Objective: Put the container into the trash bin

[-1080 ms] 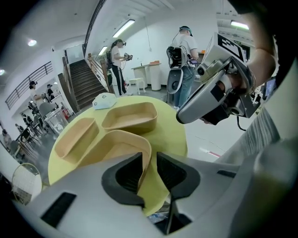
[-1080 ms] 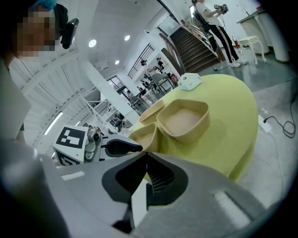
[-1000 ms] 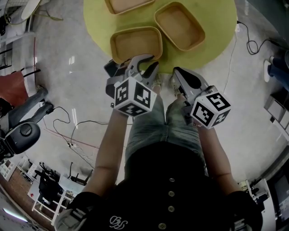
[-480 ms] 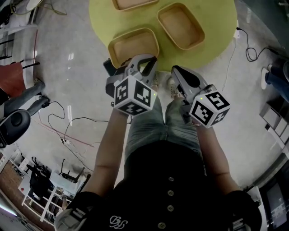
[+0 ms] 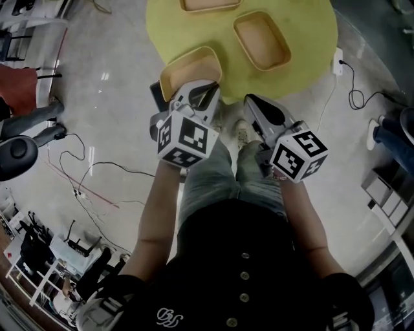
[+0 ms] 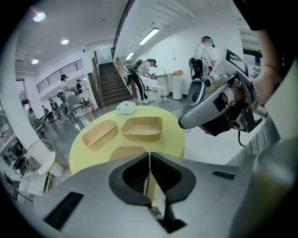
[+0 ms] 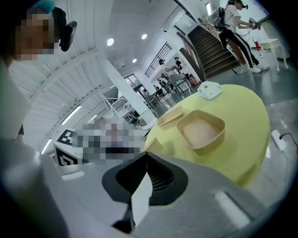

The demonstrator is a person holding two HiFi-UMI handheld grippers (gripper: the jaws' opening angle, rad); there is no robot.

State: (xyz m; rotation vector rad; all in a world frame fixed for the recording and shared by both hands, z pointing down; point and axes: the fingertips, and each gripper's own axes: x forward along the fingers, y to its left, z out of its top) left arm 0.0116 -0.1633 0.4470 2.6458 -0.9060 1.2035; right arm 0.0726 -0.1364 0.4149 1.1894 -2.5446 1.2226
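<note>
Since a second ago the yellow surface point(image 5: 310, 39) has slid toward 1 o'clock in my head view; both tools kept their place. I find the left hand-held gripper point(image 5: 202, 97) closed and empty, and the right hand-held gripper point(image 5: 251, 103) likewise. The nearest container point(image 5: 191, 70) sits at 12 o'clock of the left tips, at the surface's edge. The second container point(image 5: 261, 40) is at 1 o'clock, and the third container point(image 5: 210, 5) lies beyond.

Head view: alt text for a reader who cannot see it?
Seen from above, a person holds the left gripper and right gripper side by side near the edge of a round yellow table bearing three tan containers.
</note>
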